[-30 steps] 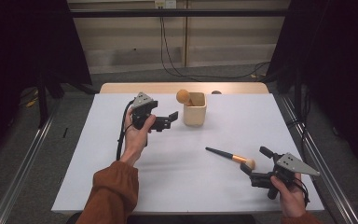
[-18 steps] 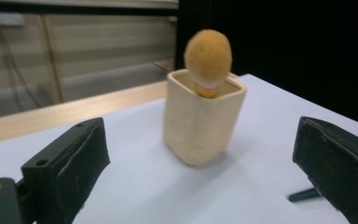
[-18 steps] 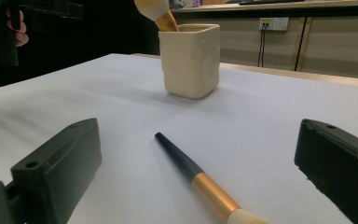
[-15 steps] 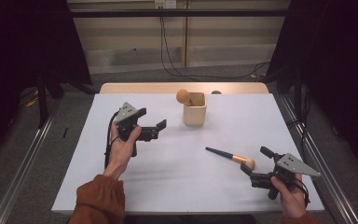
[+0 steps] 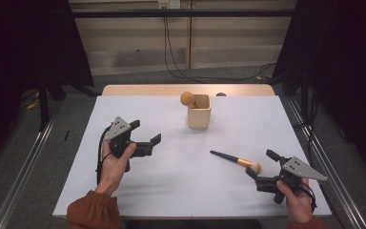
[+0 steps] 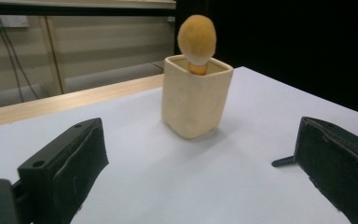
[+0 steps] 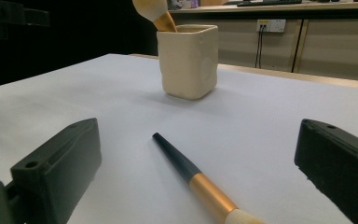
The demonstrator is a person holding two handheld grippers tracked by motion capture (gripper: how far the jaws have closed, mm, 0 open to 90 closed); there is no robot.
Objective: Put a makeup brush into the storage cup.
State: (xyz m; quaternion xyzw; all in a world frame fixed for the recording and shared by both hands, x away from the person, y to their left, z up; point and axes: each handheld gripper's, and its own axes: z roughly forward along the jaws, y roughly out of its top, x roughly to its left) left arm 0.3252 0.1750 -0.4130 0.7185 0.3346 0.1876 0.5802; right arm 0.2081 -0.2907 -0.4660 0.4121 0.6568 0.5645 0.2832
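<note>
Evidently the left gripper [image 5: 145, 141] has drawn back: a second ago it hovered just beside the cream cup [image 5: 199, 111], and now it sits well toward nine o'clock of the cup and nearer the person, its jaws spread wide with nothing between them. One brush [image 5: 188, 98] already stands in that cup, its round orange head poking up over the rim at about eleven o'clock, so I judge that the left hand's part is done and that it is clearing the way. The right gripper [image 5: 259, 169] has kept its place near the table's five o'clock corner, jaws likewise released and empty. What it faces is the loose brush [image 5: 235, 161], lying flat on the white table [image 5: 181, 191] at roughly four o'clock from the cup and well apart from it. Its long axis runs on a diagonal: the dark handle tip points toward ten o'clock, back toward the middle of the table, while the pale bristle head points toward four o'clock and lies just beside the right gripper's jaws. In the right gripper view the loose brush [image 7: 196, 179] lies between the open jaws, head nearest, handle aimed loosely toward the cream cup [image 7: 189, 60]. The next job, I would guess, is a pinch on the gold ferrule.
</note>
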